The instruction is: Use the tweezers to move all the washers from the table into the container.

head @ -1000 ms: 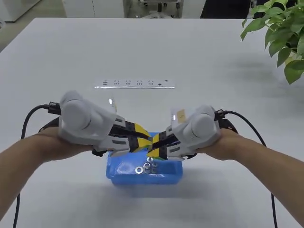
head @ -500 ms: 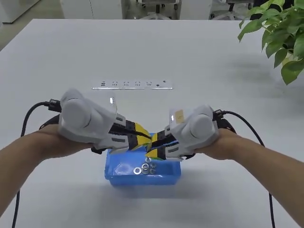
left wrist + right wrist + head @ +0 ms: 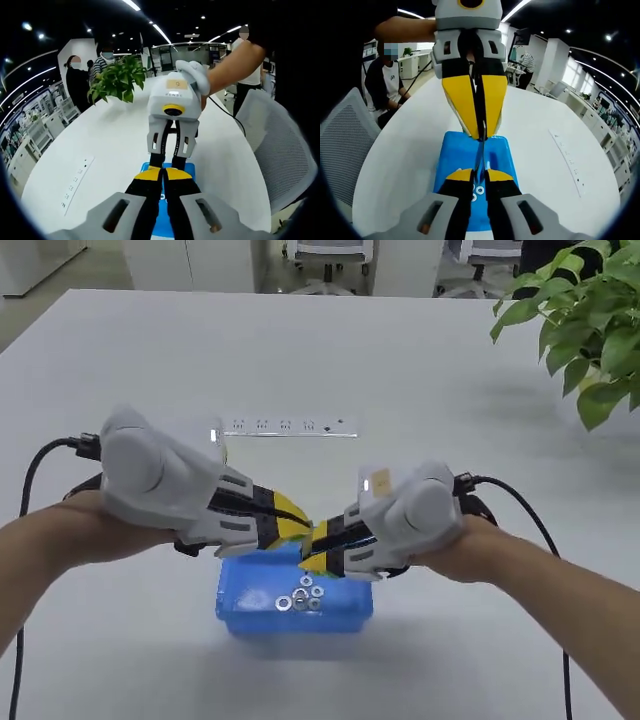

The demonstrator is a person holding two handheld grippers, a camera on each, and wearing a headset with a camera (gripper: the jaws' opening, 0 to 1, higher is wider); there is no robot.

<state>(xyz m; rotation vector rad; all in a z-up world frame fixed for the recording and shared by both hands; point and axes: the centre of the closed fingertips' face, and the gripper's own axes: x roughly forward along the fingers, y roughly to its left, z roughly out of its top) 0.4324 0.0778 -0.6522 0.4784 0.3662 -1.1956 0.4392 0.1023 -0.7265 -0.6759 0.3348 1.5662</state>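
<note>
Head view, jaws: the left gripper (image 3: 290,523) and the right gripper (image 3: 316,550) meet tip to tip, and each pair of yellow jaws is pressed together.
Head view, under the jaws: the blue container (image 3: 235,610) sits directly beneath the meeting point. The washers (image 3: 300,599) lie bunched on its floor, just below the right tips.
Left gripper view, jaws: its own jaws are closed flat against each other with a dark seam. The right gripper faces them head-on just past the tips, and the container lies below both.
Left gripper view, doubt: I cannot tell whether anything is nipped in that seam.
Right gripper view, jaws: its own jaws pinch the tweezers (image 3: 479,152), a thin metal strip rising from between the tips.
Right gripper view, long axis: the tweezers run straight ahead along the line from jaws to jaws. Their far end reaches the left gripper's seam, but whether it is clamped there is unclear.
Right gripper view, washers: they lie beside and beneath its own tips, inside the container.
Nearer hand: the right, judging by its grip. The coming move likely turns on that end-to-end line.
</note>
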